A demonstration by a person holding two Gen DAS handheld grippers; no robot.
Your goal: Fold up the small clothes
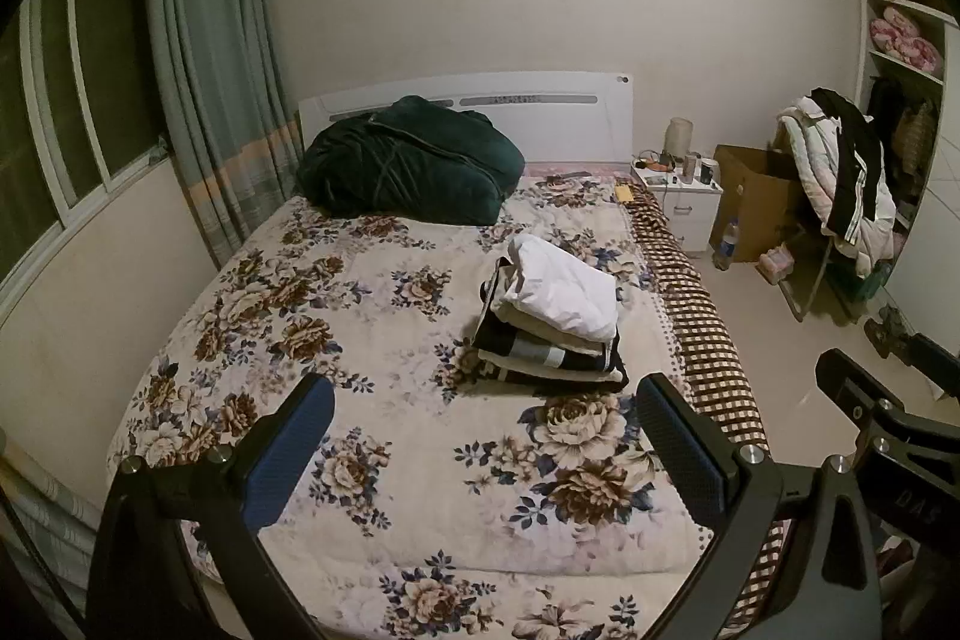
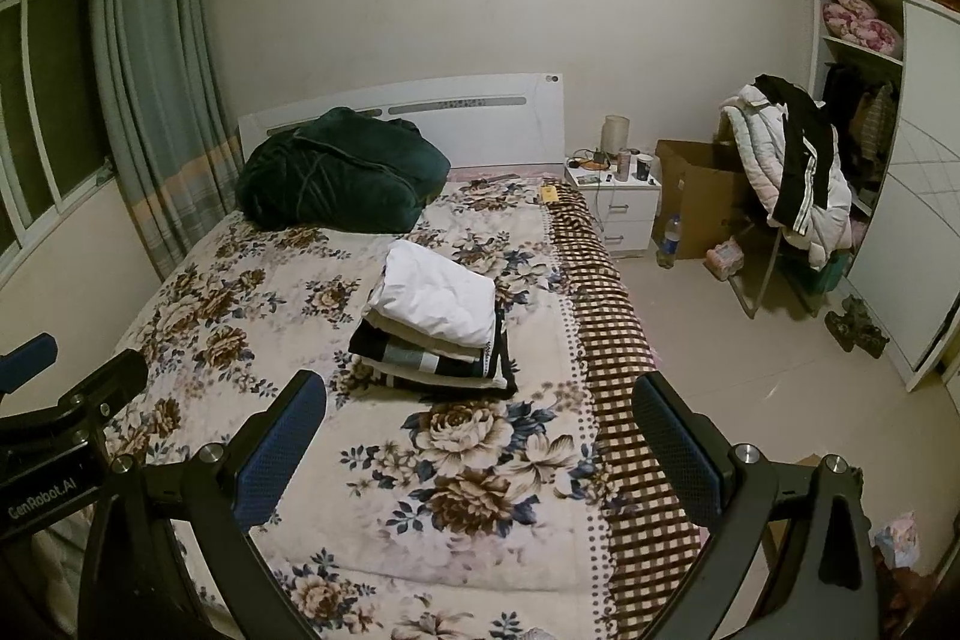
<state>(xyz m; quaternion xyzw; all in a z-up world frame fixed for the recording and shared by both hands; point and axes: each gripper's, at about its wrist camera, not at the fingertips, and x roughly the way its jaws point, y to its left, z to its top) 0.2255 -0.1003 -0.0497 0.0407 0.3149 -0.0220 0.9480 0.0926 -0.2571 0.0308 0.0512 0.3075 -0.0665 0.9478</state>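
Left wrist view: left gripper [image 1: 486, 451] spread wide, nothing between its two blue-padded fingers [image 1: 288, 451], hovering over the floral bedspread [image 1: 336, 316]. One stack of folded clothes [image 1: 555, 319] lies on the bed just ahead of the fingertips, slightly right; white piece on top, roughly four or five layers below, exact count unclear. One dark green bundle [image 1: 408, 160] farther ahead at the headboard. Part of the right gripper [image 1: 888, 418] pokes in at far right, mostly cut off.

Right wrist view: right gripper [image 2: 480, 451] also released, empty, two fingers apart. Same stack [image 2: 438, 325] ahead, slightly left. One nightstand [image 2: 618, 202] ahead right, small items on it too tiny to identify. One chair piled with clothes [image 2: 792, 184] far right. Left gripper's tip [image 2: 78, 400] at left edge, cropped.
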